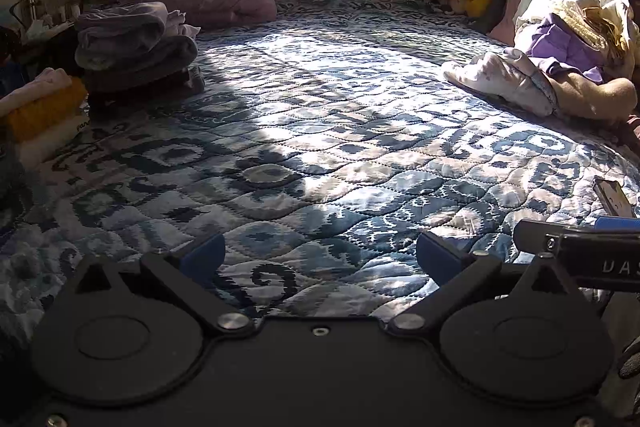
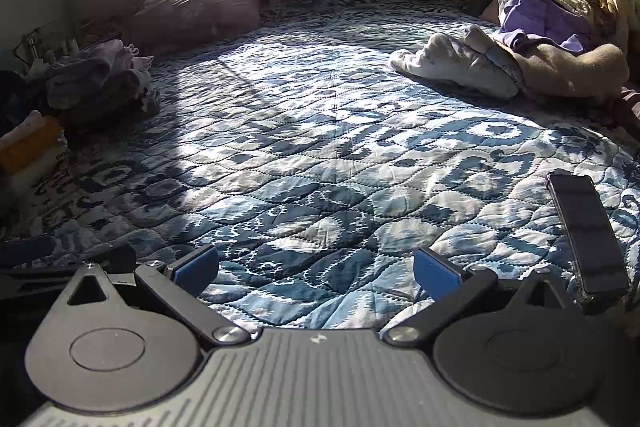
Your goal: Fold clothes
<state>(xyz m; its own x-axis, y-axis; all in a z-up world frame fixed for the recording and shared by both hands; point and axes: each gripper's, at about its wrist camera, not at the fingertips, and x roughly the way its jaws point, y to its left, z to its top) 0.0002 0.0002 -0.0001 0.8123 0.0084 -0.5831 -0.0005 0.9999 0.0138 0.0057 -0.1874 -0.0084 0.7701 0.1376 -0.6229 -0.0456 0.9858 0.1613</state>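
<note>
A heap of unfolded clothes [image 2: 560,27] is seen at the far right of the bed [image 2: 320,167], with a pale crumpled garment [image 2: 452,67] lying at its near edge, a lilac piece and a tan one behind it, and cream fabric on top. Nothing has been drawn out onto the open quilt yet, so the step in hand is judged to be fetching the next piece. Folded clothes [image 1: 132,43] are stacked at the far left, with a second folded stack [image 1: 40,111] nearer.

Both grippers are held low over the near edge of the bed, well apart from the heap. The left gripper [image 1: 320,259] is released, its blue pads spread wide with nothing between them; the right gripper [image 2: 316,271] is likewise released and empty.

The pale garment is best taken first, being nearest and least buried. It should be gripped at a hem or shoulder, lifted clear of the tan piece, and spread flat on the sunlit middle of the quilt. A phone [image 2: 588,231] lies just beside the right gripper and should be avoided.
</note>
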